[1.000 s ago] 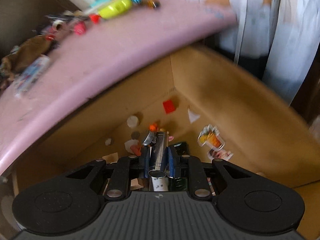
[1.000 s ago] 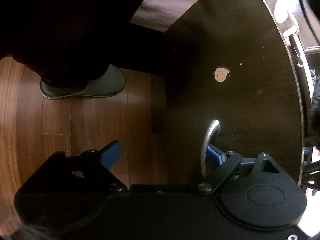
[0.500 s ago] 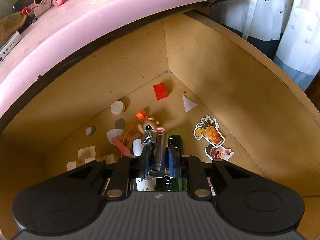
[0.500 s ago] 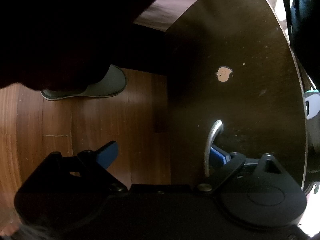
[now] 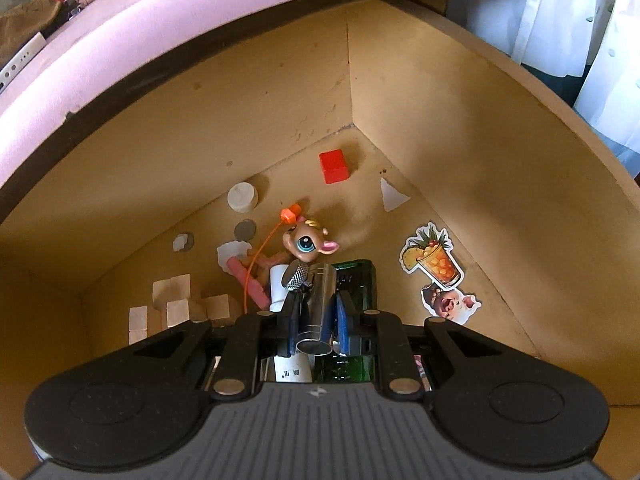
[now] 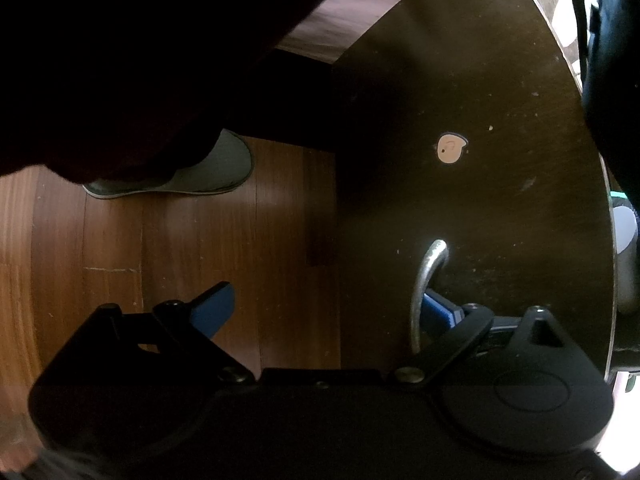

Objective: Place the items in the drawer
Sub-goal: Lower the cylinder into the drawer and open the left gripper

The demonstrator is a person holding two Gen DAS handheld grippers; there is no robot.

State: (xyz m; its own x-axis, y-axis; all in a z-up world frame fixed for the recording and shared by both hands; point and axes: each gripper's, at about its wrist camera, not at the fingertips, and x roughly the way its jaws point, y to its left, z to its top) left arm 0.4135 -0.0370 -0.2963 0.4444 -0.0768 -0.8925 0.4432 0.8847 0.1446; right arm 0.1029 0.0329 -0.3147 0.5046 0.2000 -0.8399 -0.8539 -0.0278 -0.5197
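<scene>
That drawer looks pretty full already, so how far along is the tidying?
Done: the drawer is open and already holds a red block, a toy deer and wooden cubes. In hand: the left gripper clamps a silver metal cylinder low inside the drawer, not yet released. The right gripper, fingers open, has one finger behind the drawer handle. Left: more items lie on the pink top.

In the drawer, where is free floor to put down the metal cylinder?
Bare floor lies between the red block, the toy deer and the cocktail sticker. Crowded: under the left tool holding the metal cylinder, and by the wooden cubes.
</scene>
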